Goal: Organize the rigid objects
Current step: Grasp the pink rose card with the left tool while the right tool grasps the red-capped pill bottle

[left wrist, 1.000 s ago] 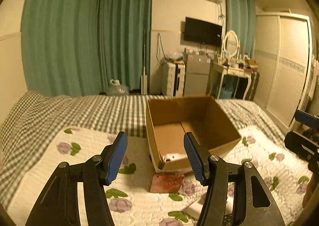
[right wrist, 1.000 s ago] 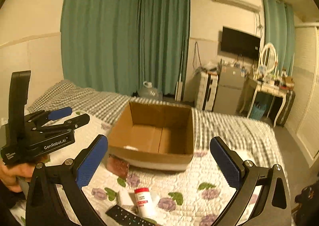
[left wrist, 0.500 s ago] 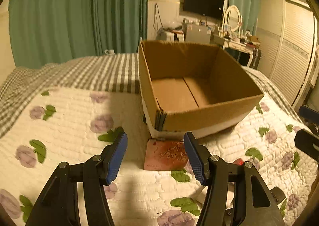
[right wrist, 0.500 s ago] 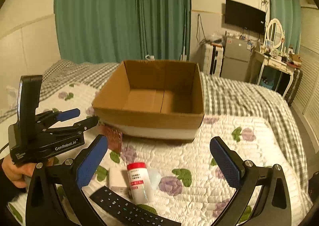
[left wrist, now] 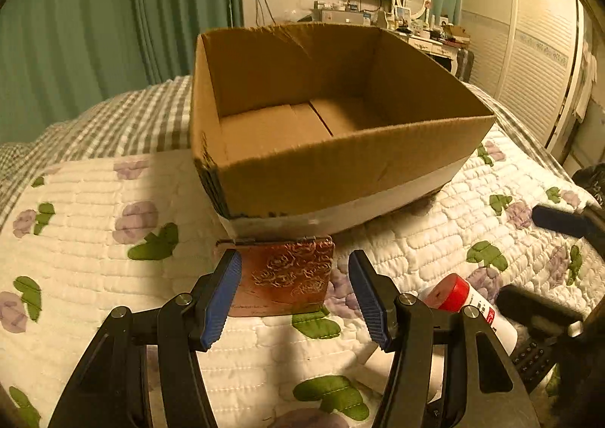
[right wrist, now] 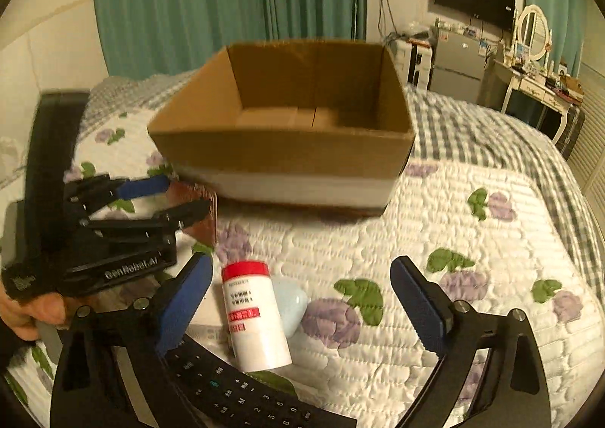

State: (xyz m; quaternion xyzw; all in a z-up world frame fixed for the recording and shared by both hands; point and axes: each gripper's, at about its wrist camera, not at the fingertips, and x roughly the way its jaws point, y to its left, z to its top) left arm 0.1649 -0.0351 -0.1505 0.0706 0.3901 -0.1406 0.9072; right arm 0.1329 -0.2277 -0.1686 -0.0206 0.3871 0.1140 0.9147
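Where "GenRobot.AI" marks the left gripper (right wrist: 166, 197), fingers parted over copper case (left wrist: 283, 282), right gripper (right wrist: 302, 299) just narrowing, unclenched.

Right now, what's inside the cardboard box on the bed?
The cardboard box shows only its bare floor flaps; nothing visible inside. Its near wall hides the front strip of floor in both views.

My two grippers are black plastic. Each finger (left wrist: 221, 299) has a blue bumpy pad, and round silver screws sit at the joints. On the side of my left gripper (right wrist: 166, 199) I can read blurry white letters, "GenRobot.AI". My right gripper (right wrist: 302, 305) has the same blue pads and silver screws.
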